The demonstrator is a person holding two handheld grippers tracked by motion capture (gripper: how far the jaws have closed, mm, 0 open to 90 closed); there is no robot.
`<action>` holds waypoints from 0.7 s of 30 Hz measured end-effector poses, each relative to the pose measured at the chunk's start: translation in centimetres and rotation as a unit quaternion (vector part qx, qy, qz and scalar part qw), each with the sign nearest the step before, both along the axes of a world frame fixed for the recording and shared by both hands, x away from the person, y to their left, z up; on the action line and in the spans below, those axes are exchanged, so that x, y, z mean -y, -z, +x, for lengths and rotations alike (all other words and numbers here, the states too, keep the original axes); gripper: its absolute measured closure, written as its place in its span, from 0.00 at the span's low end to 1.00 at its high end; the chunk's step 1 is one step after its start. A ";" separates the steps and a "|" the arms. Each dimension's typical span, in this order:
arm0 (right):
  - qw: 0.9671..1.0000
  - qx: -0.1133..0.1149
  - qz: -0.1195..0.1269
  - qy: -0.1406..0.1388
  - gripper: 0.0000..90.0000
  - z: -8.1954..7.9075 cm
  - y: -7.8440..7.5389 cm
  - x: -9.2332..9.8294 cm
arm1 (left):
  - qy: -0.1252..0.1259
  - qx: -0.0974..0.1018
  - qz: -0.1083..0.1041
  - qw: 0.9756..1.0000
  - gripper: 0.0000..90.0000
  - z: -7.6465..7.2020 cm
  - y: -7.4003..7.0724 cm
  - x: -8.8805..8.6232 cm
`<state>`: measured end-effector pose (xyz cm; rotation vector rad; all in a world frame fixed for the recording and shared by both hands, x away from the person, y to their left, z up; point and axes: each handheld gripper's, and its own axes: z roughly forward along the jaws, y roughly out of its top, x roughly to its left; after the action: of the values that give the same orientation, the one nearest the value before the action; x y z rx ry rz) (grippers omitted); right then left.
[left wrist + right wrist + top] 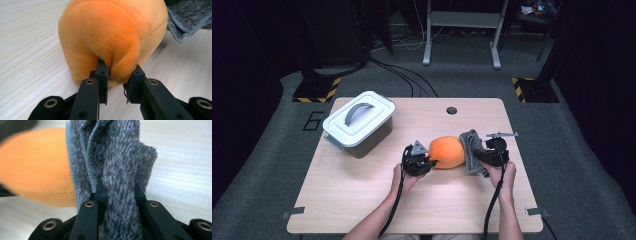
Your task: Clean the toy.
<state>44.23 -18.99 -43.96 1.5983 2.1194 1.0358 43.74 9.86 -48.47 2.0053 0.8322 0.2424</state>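
An orange plush ball (447,151) lies on the wooden table (362,200) near its middle. My left gripper (428,163) is at the ball's left side; in the left gripper view its jaws pinch a fold of the orange plush ball (112,37), so this left gripper (117,77) is shut on it. A grey fuzzy cloth (472,150) stands bunched against the ball's right side. My right gripper (479,156) holds it; in the right gripper view the grey cloth (117,165) is squeezed between the jaws of the right gripper (118,195), with the blurred orange ball (35,165) at the left.
A white lidded box (359,122) with a grey handle sits at the table's back left. A small round hole (451,110) is in the tabletop near the far edge. Bare wood lies in front of both hands.
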 end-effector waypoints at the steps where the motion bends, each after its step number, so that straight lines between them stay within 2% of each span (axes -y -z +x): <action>1: 1.000 0.006 0.004 -0.005 0.82 -0.3 -0.6 -0.1 | 0.002 -0.008 -0.004 1.000 0.84 0.0 -0.1 0.0; 6: 0.998 0.037 0.030 -0.044 0.83 -1.7 -3.6 -1.7 | 0.003 -0.036 -0.028 0.999 0.83 0.1 -0.4 0.2; 8: 0.997 0.048 0.022 -0.056 0.83 -1.9 -4.4 -2.6 | 0.003 -0.041 -0.031 0.999 0.83 0.2 -0.5 0.2; 10: 0.996 0.049 0.021 -0.070 0.82 -1.9 -4.9 -3.5 | 0.004 -0.044 -0.036 0.998 0.83 0.3 -0.5 0.3; 14: 0.995 0.043 0.005 -0.088 0.82 -1.5 -5.0 -5.3 | 0.005 -0.056 -0.044 0.997 0.83 0.5 -0.5 0.4; 19: 0.993 0.038 -0.009 -0.109 0.82 -1.1 -4.4 -7.1 | 0.005 -0.054 -0.044 0.998 0.83 0.6 -0.5 0.5; 20: 0.994 0.032 -0.016 -0.106 0.82 -1.0 -4.3 -7.6 | 0.005 -0.055 -0.042 0.998 0.83 0.6 -0.5 0.5; 21: 0.993 0.038 -0.027 -0.113 0.82 -0.9 -4.1 -7.8 | 0.004 -0.054 -0.039 0.998 0.83 0.6 -0.5 0.5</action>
<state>43.38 -11.18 -39.90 1.2966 2.2945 1.0774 44.38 9.40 -47.97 1.9618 0.8882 0.0968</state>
